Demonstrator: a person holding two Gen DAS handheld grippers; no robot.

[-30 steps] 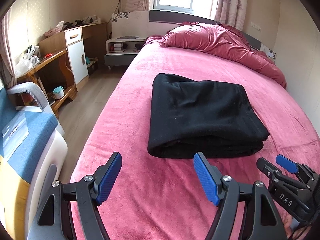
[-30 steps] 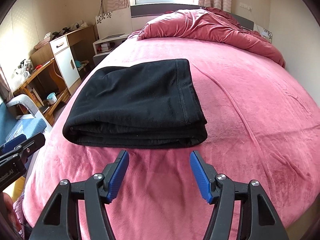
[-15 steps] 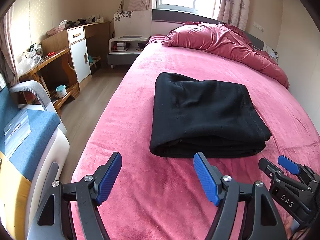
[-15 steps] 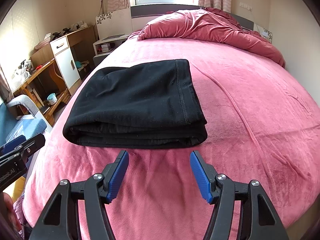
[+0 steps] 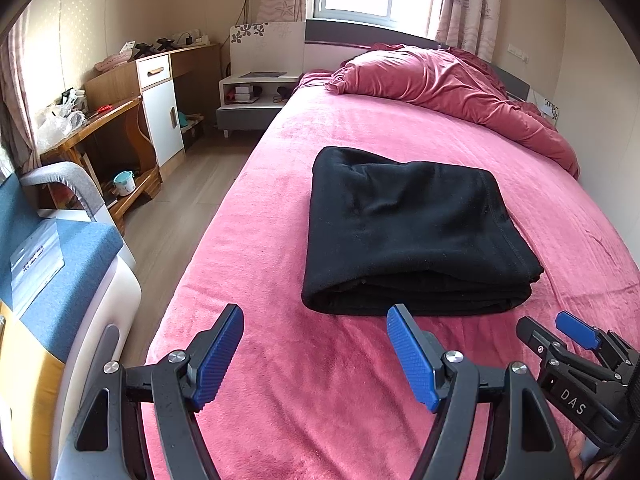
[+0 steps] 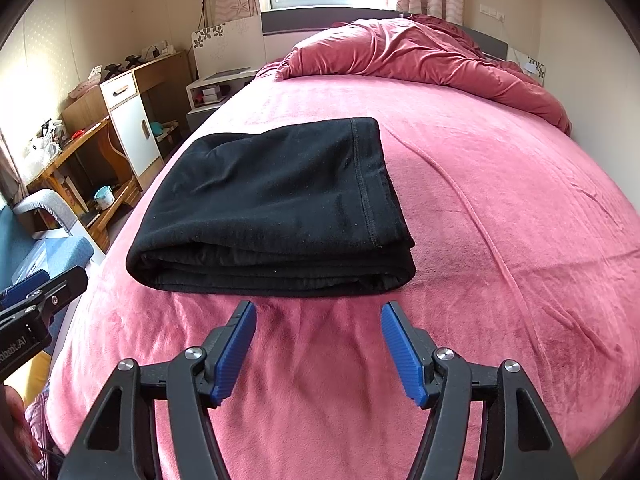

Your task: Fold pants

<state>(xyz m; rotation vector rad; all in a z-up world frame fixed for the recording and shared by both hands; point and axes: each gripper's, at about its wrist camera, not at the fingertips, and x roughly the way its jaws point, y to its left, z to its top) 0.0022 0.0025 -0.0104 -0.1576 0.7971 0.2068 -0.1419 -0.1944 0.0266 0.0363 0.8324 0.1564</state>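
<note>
The black pants (image 5: 408, 232) lie folded in a thick rectangular stack on the pink bed (image 5: 280, 264); they also show in the right wrist view (image 6: 276, 208). My left gripper (image 5: 316, 356) is open and empty, held above the bed a little short of the stack's near left corner. My right gripper (image 6: 318, 352) is open and empty, just short of the stack's near edge. The right gripper's tip also shows at the lower right of the left wrist view (image 5: 560, 344).
A crumpled red duvet (image 5: 448, 84) lies at the head of the bed. A wooden desk with a white cabinet (image 5: 132, 120) and a nightstand (image 5: 256, 96) stand left of the bed. A blue chair (image 5: 52, 248) is near my left side.
The left wrist view has shifted slightly, with the pants a bit farther right and higher. Both grippers stay open and the pants have not moved.
</note>
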